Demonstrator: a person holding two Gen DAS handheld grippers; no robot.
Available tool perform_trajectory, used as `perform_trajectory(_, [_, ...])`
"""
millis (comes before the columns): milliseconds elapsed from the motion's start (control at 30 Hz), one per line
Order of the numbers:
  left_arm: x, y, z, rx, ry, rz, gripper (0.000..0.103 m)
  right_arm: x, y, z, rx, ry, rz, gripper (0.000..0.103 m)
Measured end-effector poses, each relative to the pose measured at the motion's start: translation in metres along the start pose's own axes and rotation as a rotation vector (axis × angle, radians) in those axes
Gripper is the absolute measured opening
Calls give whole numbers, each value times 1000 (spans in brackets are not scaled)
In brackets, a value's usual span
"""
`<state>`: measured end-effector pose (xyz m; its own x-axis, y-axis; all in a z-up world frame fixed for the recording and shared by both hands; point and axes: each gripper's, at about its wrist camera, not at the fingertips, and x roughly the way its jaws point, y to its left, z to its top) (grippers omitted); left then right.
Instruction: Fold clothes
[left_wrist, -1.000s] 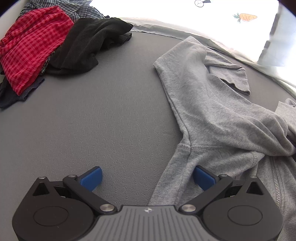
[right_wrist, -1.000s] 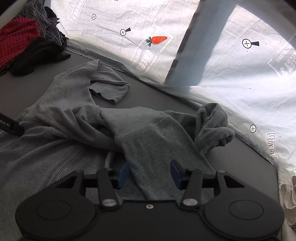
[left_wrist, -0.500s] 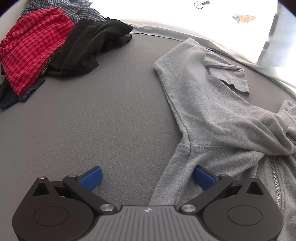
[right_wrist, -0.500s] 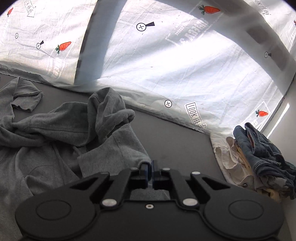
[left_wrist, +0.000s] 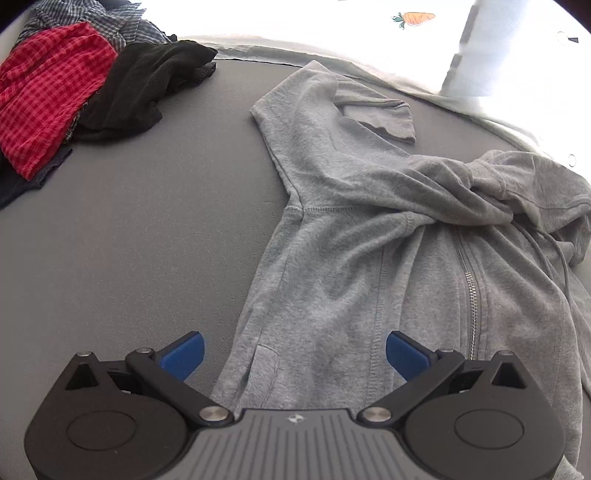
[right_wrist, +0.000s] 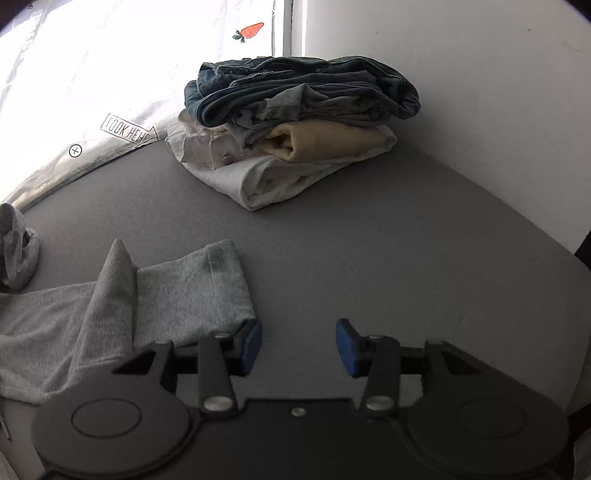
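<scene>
A grey zip hoodie lies spread on the grey table, its hood bunched at the right and one sleeve folded back at the top. My left gripper hangs over its lower hem, open wide, the cloth under the gap but not pinched. In the right wrist view one grey sleeve lies stretched out flat, its cuff end just left of my right gripper. Those jaws are opening, and only bare table shows between them.
A heap of unfolded clothes, red check and black, sits at the table's far left. A stack of folded garments with jeans on top stands at the far right by a white wall. A printed white sheet hangs behind.
My right gripper shut on the sleeve, carried it out to the right, then let go and parted its jaws. The left gripper drew back, so more of the hoodie's body shows.
</scene>
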<state>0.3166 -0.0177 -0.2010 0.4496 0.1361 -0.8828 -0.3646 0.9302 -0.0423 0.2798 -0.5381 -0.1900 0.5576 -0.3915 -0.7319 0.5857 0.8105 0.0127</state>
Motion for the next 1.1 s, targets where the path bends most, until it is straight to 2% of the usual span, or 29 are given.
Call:
perform_trajectory(67, [-5,-10,-22,49,15,-8,103,2,-17,-1,119,10,96,53])
perform_trajectory(100, [-4,-14,-32,70,30,2,103,4,-20,-1,149,13,132,53])
perform_trajectory(167, [-2,-23,-52,116,51,41,103,8,-16,2,103,11,188,54])
perform_trajectory(200, [-5,-25,-59,126,24,53,103,9,-10,3,54,3,204,54])
perform_trajectory(233, [-9,-26,-66,134,-5,65,103,10,-1,4,-36,-7,212,54])
perform_trajectory(367, [-13,-17,-73,62,-12,69,103,8,33,-2,-386,-48,221,54])
perform_trajectory(533, [-15,-22,-81,40,-55,90,103,19,64,-25,-807,-99,172,54])
perform_trajectory(600, [-15,-25,-82,30,-68,98,103,21,67,-29,-905,-146,180,45])
perform_trajectory(667, [-15,-27,-83,18,-81,103,103,20,64,-24,-928,-148,220,3])
perform_trajectory(733, [-15,-27,-84,11,-88,107,103,16,54,-12,-851,-174,212,3])
perform_trajectory(833, [-15,-28,-84,7,-91,108,103,11,20,13,-575,-192,158,3])
perform_trajectory(867, [-15,-28,-85,7,-92,108,103,12,-4,25,-406,-175,134,3])
perform_trajectory(933, [-15,-27,-86,5,-96,108,103,26,-41,32,-207,-103,103,4])
perform_trajectory(967, [-16,-27,-86,4,-100,108,103,33,-59,36,-110,-67,87,7])
perform_trajectory(1000, [-16,-27,-87,3,-105,108,103,41,-70,34,-75,-28,106,9])
perform_trajectory(1033, [-16,-27,-88,1,-110,109,103,50,-81,32,-44,11,126,16])
perform_trajectory(1100, [-16,-27,-89,-2,-115,111,103,56,-92,27,1,21,166,33])
